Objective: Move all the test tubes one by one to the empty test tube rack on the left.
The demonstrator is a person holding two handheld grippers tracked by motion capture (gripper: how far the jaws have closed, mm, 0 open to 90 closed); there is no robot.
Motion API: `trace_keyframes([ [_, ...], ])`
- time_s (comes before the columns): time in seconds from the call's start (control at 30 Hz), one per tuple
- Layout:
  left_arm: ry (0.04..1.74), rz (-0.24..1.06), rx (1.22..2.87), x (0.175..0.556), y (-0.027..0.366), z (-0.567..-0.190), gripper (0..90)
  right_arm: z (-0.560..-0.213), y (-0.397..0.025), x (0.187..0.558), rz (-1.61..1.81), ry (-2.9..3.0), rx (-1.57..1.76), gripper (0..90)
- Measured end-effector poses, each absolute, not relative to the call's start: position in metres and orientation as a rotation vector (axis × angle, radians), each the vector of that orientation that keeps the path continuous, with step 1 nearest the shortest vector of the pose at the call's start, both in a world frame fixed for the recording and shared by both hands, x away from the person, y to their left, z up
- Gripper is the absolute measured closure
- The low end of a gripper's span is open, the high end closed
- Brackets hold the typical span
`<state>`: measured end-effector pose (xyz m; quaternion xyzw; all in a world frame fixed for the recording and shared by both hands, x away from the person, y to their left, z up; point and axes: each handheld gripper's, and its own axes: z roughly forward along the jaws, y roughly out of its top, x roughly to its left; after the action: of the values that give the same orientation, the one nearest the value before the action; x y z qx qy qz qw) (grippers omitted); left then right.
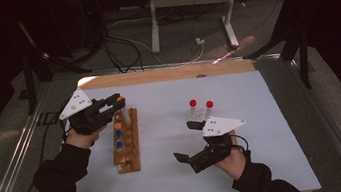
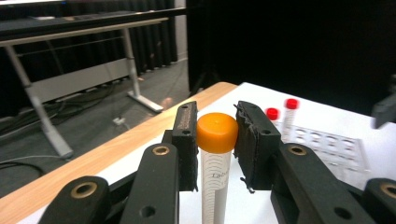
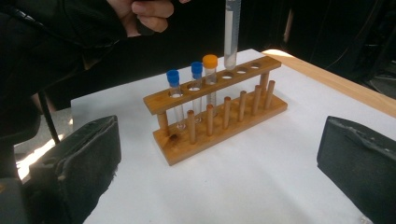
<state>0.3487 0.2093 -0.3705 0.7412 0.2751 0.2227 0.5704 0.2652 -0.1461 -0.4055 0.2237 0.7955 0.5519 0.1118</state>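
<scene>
Working from the biggest thing down: the white table top (image 1: 269,163) has plenty of bare room on its near and right parts, and a strip of bare wood (image 1: 165,74) runs along its far edge. The near edge lies just under my forearms.

One wooden rack (image 1: 128,147) stands left of centre, its long side running near to far, well in from every edge. In the right gripper view it holds three tubes: two with blue caps (image 3: 173,77) at one end and one with an orange cap (image 3: 210,60) next to them, with three holes free beyond that.

One clear tray (image 2: 327,147) sits right of centre, well apart from the rack, with two red-capped tubes (image 1: 193,104) standing in it.

My left gripper (image 1: 109,106) hangs over the far end of the rack, its jaws closed on one orange-capped tube (image 2: 216,133) just below the cap. That tube hangs upright with its tip just above a free hole.

My right gripper (image 1: 185,142) rests near the middle of the near half, jaws spread wide with nothing between them, open table all round.

That makes six tubes in all.
</scene>
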Motion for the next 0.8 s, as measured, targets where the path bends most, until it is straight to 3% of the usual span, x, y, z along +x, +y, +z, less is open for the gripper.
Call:
trace_keyframes([
  [0.8,0.782,0.507,1.745,0.368,0.235,-0.413,71.7,-0.406,-0.149,0.266,1.616,2.333,0.66,0.0],
])
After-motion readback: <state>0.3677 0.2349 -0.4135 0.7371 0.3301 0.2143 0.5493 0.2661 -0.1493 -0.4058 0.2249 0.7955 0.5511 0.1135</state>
